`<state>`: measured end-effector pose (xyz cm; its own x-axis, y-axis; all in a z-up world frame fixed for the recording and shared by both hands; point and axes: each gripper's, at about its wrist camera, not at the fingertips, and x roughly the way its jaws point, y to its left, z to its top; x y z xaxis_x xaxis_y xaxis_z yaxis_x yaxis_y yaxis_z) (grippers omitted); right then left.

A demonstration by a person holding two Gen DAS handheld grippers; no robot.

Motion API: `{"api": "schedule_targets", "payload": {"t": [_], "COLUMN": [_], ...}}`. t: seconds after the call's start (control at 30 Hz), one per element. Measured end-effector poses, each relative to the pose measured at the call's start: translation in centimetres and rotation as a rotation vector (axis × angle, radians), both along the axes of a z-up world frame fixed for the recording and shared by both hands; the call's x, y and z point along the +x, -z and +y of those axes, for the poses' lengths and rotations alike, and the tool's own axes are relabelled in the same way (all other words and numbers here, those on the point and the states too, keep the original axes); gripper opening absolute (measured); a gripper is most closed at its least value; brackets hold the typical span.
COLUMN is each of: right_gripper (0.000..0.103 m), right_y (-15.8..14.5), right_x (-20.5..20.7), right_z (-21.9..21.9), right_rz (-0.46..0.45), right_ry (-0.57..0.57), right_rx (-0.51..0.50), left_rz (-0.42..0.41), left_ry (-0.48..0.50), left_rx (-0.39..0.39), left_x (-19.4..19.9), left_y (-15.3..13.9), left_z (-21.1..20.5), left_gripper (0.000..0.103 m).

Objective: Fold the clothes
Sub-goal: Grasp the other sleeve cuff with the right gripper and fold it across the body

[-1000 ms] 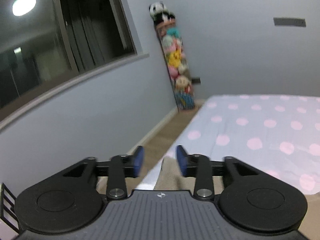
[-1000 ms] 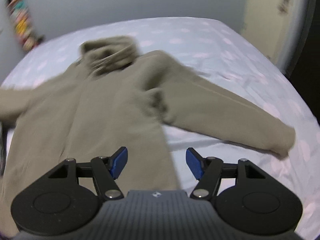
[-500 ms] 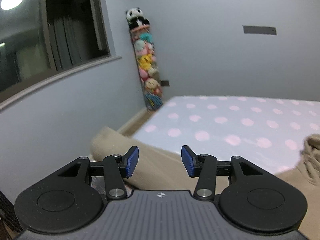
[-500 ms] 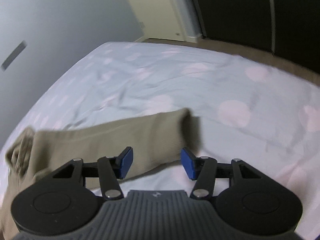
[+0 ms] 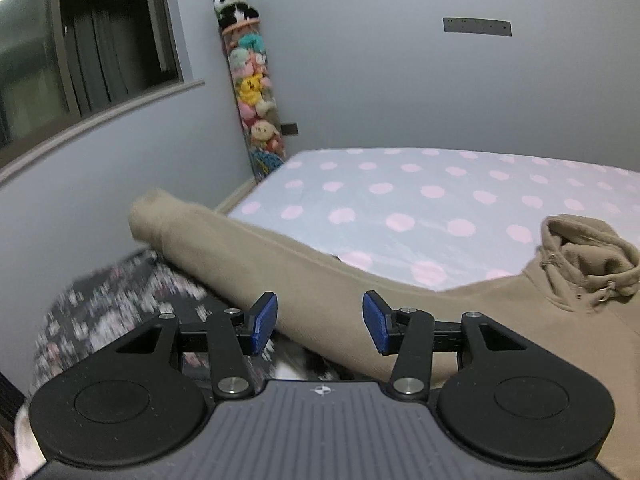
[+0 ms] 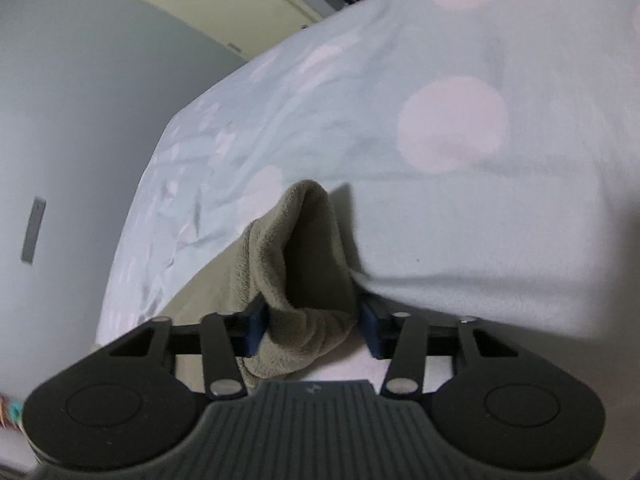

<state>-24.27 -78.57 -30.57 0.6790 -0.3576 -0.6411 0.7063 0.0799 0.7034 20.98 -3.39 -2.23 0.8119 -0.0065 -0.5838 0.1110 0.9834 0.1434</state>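
Note:
A tan hoodie (image 5: 460, 320) lies spread on the bed with the pink-dotted sheet (image 5: 420, 200). Its hood (image 5: 588, 256) is bunched at the right. One sleeve (image 5: 224, 248) runs out to the left, and its cuff hangs past the bed's edge. My left gripper (image 5: 320, 322) is open just above that sleeve, with nothing between its blue pads. In the right wrist view the other sleeve's cuff (image 6: 308, 264) stands up between the blue pads of my right gripper (image 6: 313, 330). That gripper is open, with its jaws on either side of the cuff.
A tall column of plush toys (image 5: 256, 92) stands in the room's corner beside a window (image 5: 100, 40). A dark flowered fabric (image 5: 120, 312) lies below the bed's left edge. A grey wall (image 6: 80, 120) and a cream door (image 6: 224, 4) lie beyond the bed (image 6: 480, 140).
The left gripper has dropped and swung right, bringing the left sleeve and hood into view. The right gripper has moved down onto the right cuff, which now sits between its pads.

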Motion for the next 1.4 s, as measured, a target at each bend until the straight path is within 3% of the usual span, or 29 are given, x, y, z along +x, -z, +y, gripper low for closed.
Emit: {"api": "schedule_targets", "payload": {"t": [0.07, 0.27, 0.37, 0.43, 0.57, 0.67, 0.83, 0.93, 1.13, 1.4], "right_gripper": [0.032, 0.026, 0.025, 0.025, 0.024, 0.025, 0.032, 0.046, 0.047, 0.047], "right_y": [-0.7, -8.4, -13.4, -15.4, -15.3, -13.0, -9.8, -10.5, -14.5, -17.7], "right_x": [0.3, 1.9, 2.2, 1.9, 2.5, 3.2, 2.4, 2.3, 3.4, 14.5], "right_z": [-0.2, -2.3, -3.9, -5.3, -7.0, -7.6, -7.8, -7.5, -5.6, 0.1], "right_rz": [0.007, 0.097, 0.153, 0.159, 0.239, 0.312, 0.339, 0.404, 0.390, 0.357], "right_ry": [-0.009, -0.092, -0.049, -0.022, -0.029, -0.022, 0.042, 0.061, -0.018, -0.296], "right_rx": [-0.004, -0.219, -0.353, -0.385, -0.375, -0.318, -0.195, -0.239, -0.322, -0.428], "left_rz": [0.015, 0.044, 0.045, 0.048, 0.067, 0.093, 0.114, 0.128, 0.167, 0.149], "left_ry": [0.018, 0.062, 0.054, 0.044, 0.024, 0.010, 0.026, 0.069, 0.184, 0.385], "left_rx": [-0.010, -0.026, -0.048, -0.065, -0.097, -0.122, -0.120, -0.104, -0.075, -0.035], "left_x": [-0.7, -2.2, -2.7, -2.9, -3.2, -3.1, -2.7, -1.8, 0.7, 4.7], "left_y": [0.3, 1.3, 1.4, 1.5, 1.9, 2.3, 2.3, 2.5, 3.1, 4.2], "left_z": [-0.2, -1.0, -0.6, -0.2, 0.8, 1.4, 1.7, 0.8, -2.5, -10.9], "left_gripper": [0.045, 0.045, 0.045, 0.045, 0.045, 0.045, 0.045, 0.045, 0.045, 0.045]}}
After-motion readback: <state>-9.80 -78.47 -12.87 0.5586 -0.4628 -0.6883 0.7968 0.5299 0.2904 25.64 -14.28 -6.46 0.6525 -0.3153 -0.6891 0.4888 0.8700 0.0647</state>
